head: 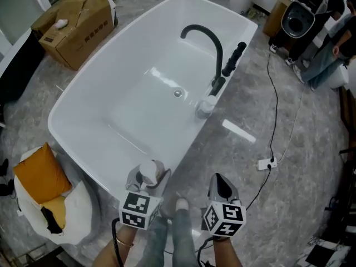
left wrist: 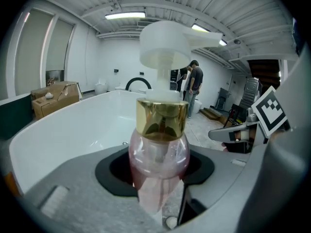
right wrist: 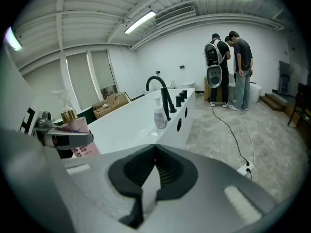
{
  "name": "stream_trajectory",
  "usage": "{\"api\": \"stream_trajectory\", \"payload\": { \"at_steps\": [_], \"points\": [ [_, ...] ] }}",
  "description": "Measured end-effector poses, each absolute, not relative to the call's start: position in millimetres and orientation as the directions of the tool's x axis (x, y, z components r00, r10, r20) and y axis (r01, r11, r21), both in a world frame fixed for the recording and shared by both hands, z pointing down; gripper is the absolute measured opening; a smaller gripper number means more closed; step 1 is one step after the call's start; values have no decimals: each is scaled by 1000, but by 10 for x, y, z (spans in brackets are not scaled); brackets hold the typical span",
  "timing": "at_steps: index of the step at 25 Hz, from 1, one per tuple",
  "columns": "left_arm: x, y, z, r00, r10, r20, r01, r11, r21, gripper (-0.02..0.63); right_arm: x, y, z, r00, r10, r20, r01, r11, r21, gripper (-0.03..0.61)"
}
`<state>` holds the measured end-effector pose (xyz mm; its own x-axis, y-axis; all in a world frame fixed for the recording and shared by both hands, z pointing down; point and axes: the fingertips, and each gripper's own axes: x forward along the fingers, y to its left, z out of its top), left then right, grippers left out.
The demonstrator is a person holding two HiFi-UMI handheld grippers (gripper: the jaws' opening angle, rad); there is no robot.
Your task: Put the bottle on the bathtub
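A pink pump bottle (head: 149, 173) with a gold collar and white pump head stands upright in my left gripper (head: 146, 183), which is shut on its body just off the near end of the white bathtub (head: 192, 141). In the left gripper view the bottle (left wrist: 158, 154) fills the middle, with the tub (left wrist: 63, 130) behind it. My right gripper (head: 221, 188) hangs beside it over the floor, shut with nothing held; its pads (right wrist: 146, 171) meet. The right gripper view shows the held bottle (right wrist: 80, 140) at its left.
A second, clear pump bottle (head: 204, 105) stands on the tub's rim by the black faucet (head: 208, 43) and hand shower (head: 233, 58). A cardboard box (head: 78, 24) lies far left, a white bag (head: 44, 204) near left. A cable and power strip (head: 267, 163) cross the floor right. People (head: 328, 43) stand far right.
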<state>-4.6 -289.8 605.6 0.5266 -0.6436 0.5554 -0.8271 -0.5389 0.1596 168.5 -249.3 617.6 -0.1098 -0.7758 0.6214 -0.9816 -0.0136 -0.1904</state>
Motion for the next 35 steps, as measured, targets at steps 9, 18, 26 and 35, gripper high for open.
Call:
{"api": "stream_trajectory", "payload": {
  "at_steps": [9,18,26,35],
  "points": [
    [96,-3048,6254,531,-631,565,-816,-561,140,224,1815,-2437,6387,-91,-754,650,-981,-45,-189,3],
    [232,-3146,6295,542,-621,566,-803,-582,131,224,1872,-2472,6447,-82,-751,655,-981,-57,-188,3],
    [258,-3166,6361,538,-616,575,-799,-589,117,225,1908,-2423,6507,-76,-744,664,-980,-68,-189,3],
    [259,-3165,6373,540,-614,575,-797,-593,116,225,1896,-2387,6548,-83,-738,670,-980,-63,-191,3]
  ]
}}
